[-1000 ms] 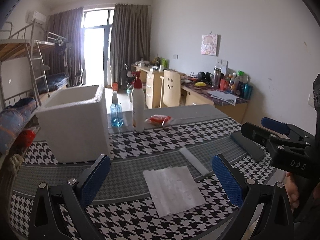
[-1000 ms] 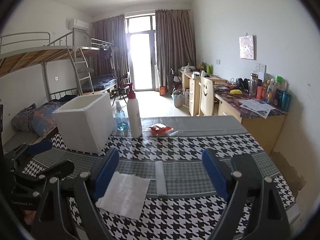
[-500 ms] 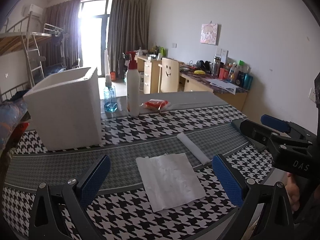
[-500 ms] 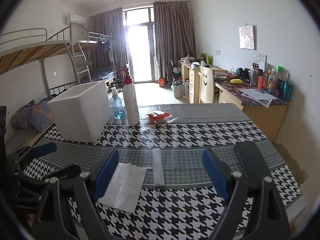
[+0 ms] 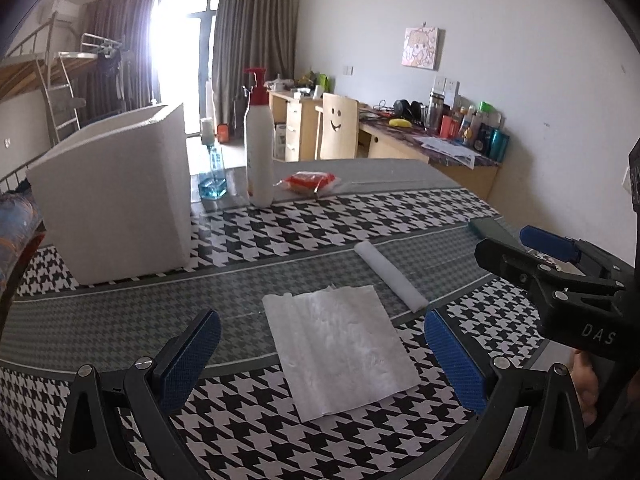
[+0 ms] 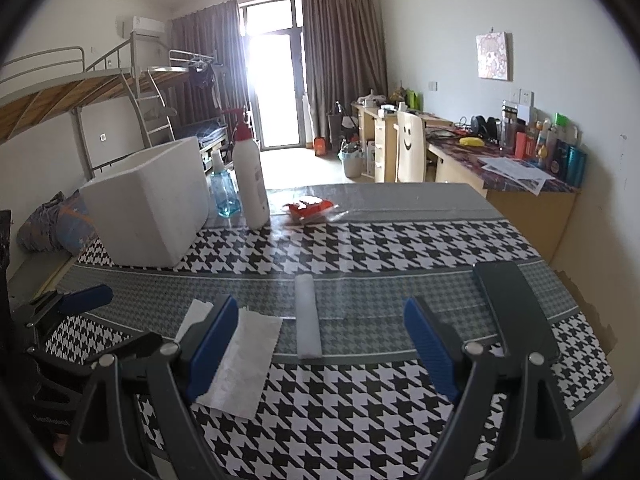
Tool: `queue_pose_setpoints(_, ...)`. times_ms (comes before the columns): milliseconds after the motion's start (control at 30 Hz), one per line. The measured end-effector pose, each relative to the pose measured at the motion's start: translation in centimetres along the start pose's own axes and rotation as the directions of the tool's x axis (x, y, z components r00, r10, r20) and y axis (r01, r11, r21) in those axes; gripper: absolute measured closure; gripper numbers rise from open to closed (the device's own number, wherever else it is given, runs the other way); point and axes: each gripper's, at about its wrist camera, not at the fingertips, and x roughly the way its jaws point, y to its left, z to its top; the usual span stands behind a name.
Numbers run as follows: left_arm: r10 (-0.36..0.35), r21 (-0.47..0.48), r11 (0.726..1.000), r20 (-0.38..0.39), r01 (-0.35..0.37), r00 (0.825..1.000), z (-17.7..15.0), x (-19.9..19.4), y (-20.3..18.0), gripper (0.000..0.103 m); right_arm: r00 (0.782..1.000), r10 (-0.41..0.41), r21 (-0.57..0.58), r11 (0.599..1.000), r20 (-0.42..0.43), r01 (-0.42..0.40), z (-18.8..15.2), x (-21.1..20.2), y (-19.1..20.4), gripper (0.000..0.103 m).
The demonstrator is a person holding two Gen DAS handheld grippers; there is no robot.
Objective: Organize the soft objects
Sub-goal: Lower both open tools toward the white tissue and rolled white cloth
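A flat white tissue sheet (image 5: 340,344) lies on the houndstooth table, right in front of my open left gripper (image 5: 320,356), between its blue pads. A rolled white tissue (image 5: 390,276) lies just beyond it to the right. In the right wrist view the roll (image 6: 307,320) lies ahead between the pads of my open right gripper (image 6: 320,344), and the flat sheet (image 6: 240,356) is partly behind its left pad. Both grippers hover above the table, empty. The right gripper (image 5: 528,252) shows at the right of the left wrist view.
A white foam box (image 5: 116,192) stands at the left back. A white pump bottle (image 5: 259,152), a blue bottle (image 5: 213,176) and a red packet (image 5: 310,182) stand behind. A dark flat object (image 6: 516,308) lies at the right. Table edge runs near my grippers.
Both grippers have come lower and closer to the table and the tissues. The left one turned slightly, so the box and bottles shifted. Nothing was grasped.
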Motion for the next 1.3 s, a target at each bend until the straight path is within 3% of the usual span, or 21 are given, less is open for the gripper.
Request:
queue_pose_setpoints(1067,0.012,0.010,1.000,-0.124,-0.011,0.992,-1.3,4.4,-0.2,0.001,0.991,-0.015,-0.019,1.000,-0.131,0.012,-1.4,4.9,0.3,0.015)
queue_pose_setpoints(1300,0.012,0.028,1.000,-0.147,-0.008,0.989,-1.4,5.2,-0.6,0.005,0.987,-0.011,-0.038,0.999,-0.157,0.005,-1.5,6.0,0.7,0.015)
